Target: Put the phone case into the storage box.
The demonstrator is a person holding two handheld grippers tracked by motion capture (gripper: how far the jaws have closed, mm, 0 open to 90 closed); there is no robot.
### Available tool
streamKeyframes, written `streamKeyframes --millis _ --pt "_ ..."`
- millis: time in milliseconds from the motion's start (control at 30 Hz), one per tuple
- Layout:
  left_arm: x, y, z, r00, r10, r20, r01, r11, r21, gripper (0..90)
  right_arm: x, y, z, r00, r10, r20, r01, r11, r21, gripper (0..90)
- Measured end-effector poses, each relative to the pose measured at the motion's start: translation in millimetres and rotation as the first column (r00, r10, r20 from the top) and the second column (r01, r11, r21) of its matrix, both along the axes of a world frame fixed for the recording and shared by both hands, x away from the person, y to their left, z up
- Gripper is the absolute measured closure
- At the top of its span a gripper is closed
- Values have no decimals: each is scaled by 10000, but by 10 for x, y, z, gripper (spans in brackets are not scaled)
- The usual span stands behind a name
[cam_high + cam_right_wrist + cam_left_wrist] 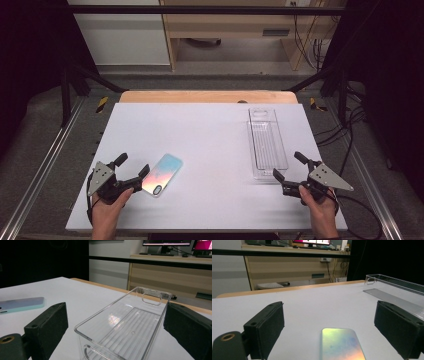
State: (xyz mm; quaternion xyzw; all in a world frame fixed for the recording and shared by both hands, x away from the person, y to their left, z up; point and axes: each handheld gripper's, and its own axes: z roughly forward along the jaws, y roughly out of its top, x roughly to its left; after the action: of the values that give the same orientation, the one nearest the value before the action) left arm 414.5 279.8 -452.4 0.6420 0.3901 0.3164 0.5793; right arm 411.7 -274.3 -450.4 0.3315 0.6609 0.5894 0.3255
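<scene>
both tongs stand open, so the left gripper should close squarely on the phone case edges while the right gripper steadies the clear bin.

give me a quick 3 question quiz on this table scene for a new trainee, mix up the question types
1. True or false: the iridescent pastel phone case lies inside the clear plastic rectangular bin.
2. Which gripper faces the near end of the clear bin? A) left gripper B) right gripper C) neither
3. Fill in: both grippers' jaws stand ____, with nothing clamped between them.

Key
1. False: the phone case lies flat on the white table, apart from the bin, just ahead of the left gripper.
2. B: the right gripper view looks along the bin between its jaws.
3. Open.
</scene>
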Motion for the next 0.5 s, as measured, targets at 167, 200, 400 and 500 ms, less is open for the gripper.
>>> streamKeyframes --millis 167,200,400,500 --pt "46 -12 -2 10000 -28 -46 28 9999 96 78 -3 1 -3 10000 -42 -26 42 10000 -50 57" --pt "78 -28 2 10000 -39 -50 40 9997 243 77 -3 2 -4 10000 -47 -33 47 10000 -51 57" --pt "194 -88 31 9996 -152 -233 164 9983 561 77 -8 3 -2 10000 -70 -19 70 9999 -123 57" --pt "257 -130 68 9994 -194 -272 212 9975 672 77 -8 3 -7 10000 -80 -25 80 9999 -152 55"
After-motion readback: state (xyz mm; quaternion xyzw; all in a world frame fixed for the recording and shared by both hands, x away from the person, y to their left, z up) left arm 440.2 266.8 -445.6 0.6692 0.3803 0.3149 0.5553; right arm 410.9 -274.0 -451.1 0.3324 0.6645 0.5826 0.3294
